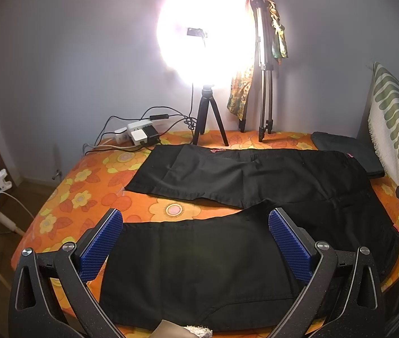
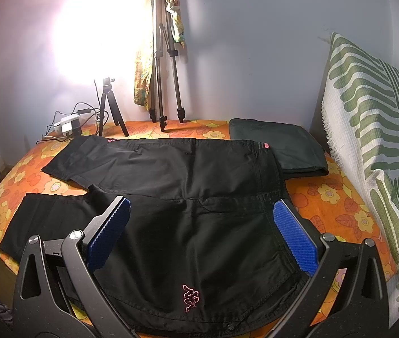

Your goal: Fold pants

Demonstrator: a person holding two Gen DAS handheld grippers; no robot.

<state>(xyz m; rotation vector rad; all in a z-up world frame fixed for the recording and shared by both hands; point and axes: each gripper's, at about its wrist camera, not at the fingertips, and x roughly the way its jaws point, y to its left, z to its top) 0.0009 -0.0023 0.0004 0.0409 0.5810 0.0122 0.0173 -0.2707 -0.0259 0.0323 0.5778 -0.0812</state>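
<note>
Black pants [image 2: 171,197] lie spread on the orange floral bedspread [image 2: 326,197]; ring light [image 1: 202,33] at twelve o'clock; both grippers [image 1: 196,233] [image 2: 202,225] released.

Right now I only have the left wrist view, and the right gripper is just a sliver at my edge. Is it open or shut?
Observer: Open. The right gripper has its jaws spread wide over the waist end of the pants, gripping nothing.
Operator: Any mark on that end I can use as a reference?
Observer: Yes, a pink outline logo on the near side, close to the waistband. It does not show in your view.
Operator: The dark thing by the pillow, is it part of the pants?
Observer: No. It is a separate folded dark garment lying flat, its edge right at the pants' far waist corner.
</note>
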